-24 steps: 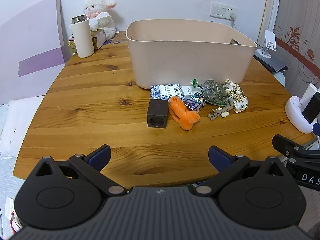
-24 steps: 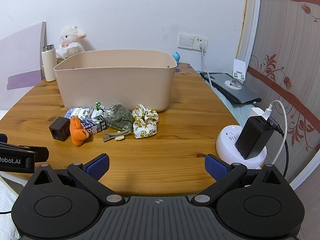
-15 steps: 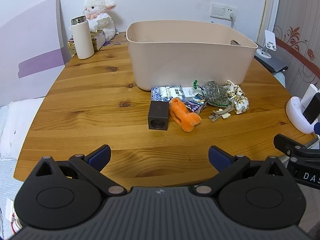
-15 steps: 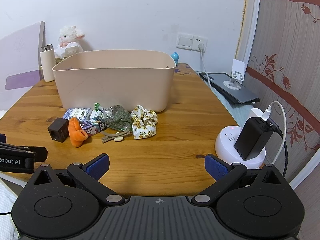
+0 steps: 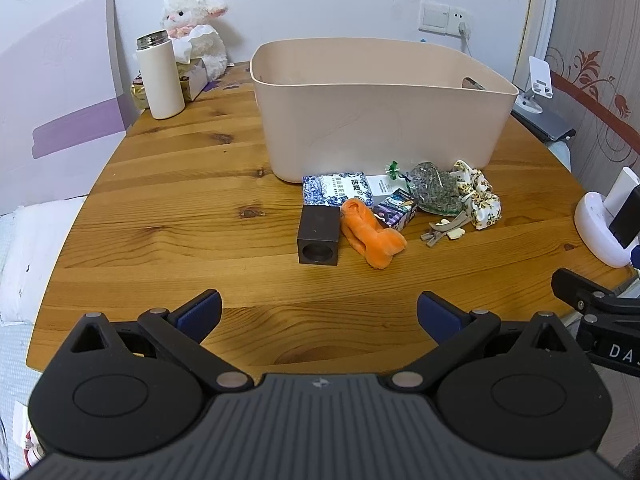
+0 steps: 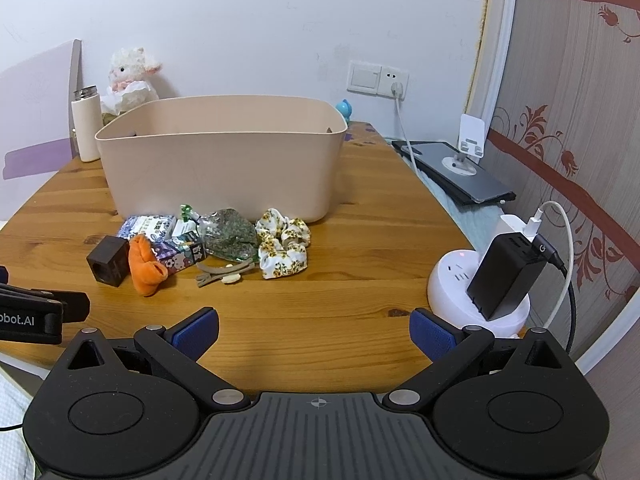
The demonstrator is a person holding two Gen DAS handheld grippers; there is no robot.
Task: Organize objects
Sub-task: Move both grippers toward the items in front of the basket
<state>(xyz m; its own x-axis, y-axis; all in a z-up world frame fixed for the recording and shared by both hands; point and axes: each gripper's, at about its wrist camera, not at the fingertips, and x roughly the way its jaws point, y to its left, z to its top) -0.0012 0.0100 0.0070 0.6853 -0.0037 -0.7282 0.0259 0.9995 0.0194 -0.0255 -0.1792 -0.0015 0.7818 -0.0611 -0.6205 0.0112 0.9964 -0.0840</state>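
Wooden table point(image 5: 168, 184) bearing a beige bin point(image 5: 380, 120), seen from both wrist cameras. The left gripper point(image 5: 319, 314) is hovering above the near table edge with its blue-padded fingers point(image 5: 200, 314) spread wide apart and gripping nothing; the right gripper point(image 6: 314, 330) is likewise hovering over the near edge, its fingers point(image 6: 434, 336) held wide apart and empty. In the left wrist view the loose objects are lying in a cluster at about 12 to 1 o'clock from the left gripper, just in front of the bin's near wall: a dark brown block point(image 5: 318, 236) at the cluster's 9 o'clock end, an orange plush piece point(image 5: 370, 236) touching it on the 3 o'clock side, a blue-and-white patterned packet point(image 5: 336, 188) lying against the bin's base, a small printed carton point(image 5: 396, 210), a clear bag of green dried material point(image 5: 436, 194), a floral scrunchie point(image 5: 480, 196) at the 3 o'clock end, and a brown hair clip point(image 5: 444, 228) at the cluster's 6 o'clock side. In the right wrist view the same cluster is sitting at about 10 to 11 o'clock from the right gripper. A white bottle point(image 5: 160, 76) and a plush lamb point(image 5: 196, 28) are standing at the table's far 10 o'clock corner, well apart from the cluster. A round white power hub point(image 6: 476, 292) with a black charger point(image 6: 504, 276) plugged in is resting at 2 o'clock from the right gripper.
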